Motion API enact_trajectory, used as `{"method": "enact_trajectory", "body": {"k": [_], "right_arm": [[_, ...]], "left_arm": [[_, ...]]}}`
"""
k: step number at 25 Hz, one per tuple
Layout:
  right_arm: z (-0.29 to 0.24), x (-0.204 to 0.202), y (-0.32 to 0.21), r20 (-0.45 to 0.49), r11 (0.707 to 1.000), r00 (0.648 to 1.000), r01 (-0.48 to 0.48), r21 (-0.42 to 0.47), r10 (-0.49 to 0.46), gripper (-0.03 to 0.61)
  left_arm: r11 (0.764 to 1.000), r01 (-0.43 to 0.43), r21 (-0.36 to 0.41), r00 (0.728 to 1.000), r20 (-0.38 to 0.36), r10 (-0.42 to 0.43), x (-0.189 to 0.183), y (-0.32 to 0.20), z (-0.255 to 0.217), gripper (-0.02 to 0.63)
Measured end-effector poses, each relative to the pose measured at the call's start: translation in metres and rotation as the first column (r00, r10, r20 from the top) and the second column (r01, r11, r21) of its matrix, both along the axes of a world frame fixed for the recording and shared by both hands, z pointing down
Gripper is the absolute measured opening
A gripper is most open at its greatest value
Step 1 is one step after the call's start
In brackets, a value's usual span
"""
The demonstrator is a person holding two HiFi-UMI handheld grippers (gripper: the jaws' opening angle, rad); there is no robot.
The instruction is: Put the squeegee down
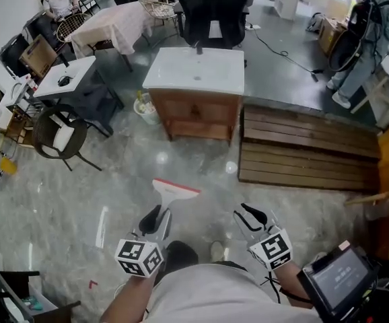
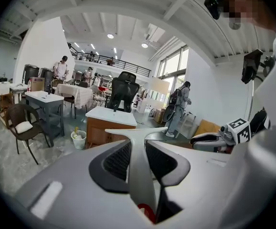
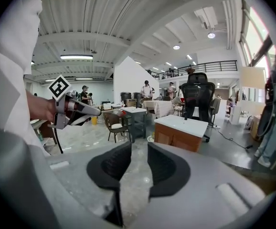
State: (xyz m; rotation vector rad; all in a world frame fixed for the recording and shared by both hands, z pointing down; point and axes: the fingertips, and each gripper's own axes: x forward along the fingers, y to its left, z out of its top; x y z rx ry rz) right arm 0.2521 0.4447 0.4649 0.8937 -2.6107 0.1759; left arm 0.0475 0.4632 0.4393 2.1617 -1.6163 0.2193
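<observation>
The squeegee (image 1: 174, 190) has a white handle and a wide blade with a red edge. It sticks out forward from my left gripper (image 1: 157, 214), which is shut on its handle, above the grey floor. In the left gripper view the white handle (image 2: 139, 147) runs up between the two dark pads and the blade spreads across the top. My right gripper (image 1: 252, 215) hovers beside it on the right, open, and the right gripper view shows bare floor through the gap between its pads (image 3: 164, 166). Both grippers point toward a white-topped cabinet.
Ahead stands a wooden cabinet with a white sink top (image 1: 196, 73), a small bucket (image 1: 146, 110) at its left. A slatted wooden platform (image 1: 302, 150) lies to the right. A brown chair (image 1: 60, 136) and grey table (image 1: 66, 79) are at left. A person (image 1: 366, 39) stands far right.
</observation>
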Motion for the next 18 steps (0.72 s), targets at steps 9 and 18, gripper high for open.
{"method": "enact_trajectory", "body": {"k": [9,18], "right_arm": [[0.017,-0.032,-0.106,-0.032,0.999,0.999,-0.039,-0.029,0.039,0.129],[-0.023,-0.142,-0.255,-0.011,0.992,0.992,-0.126,0.010,0.126,0.129]], "left_arm": [[1.000,-0.010,-0.024,1.000,-0.017,0.010,-0.042,-0.122,0.030,0.109],[0.995,-0.095,0.026,0.995,-0.024,0.096,-0.140,-0.289,0.012,0.109]]}}
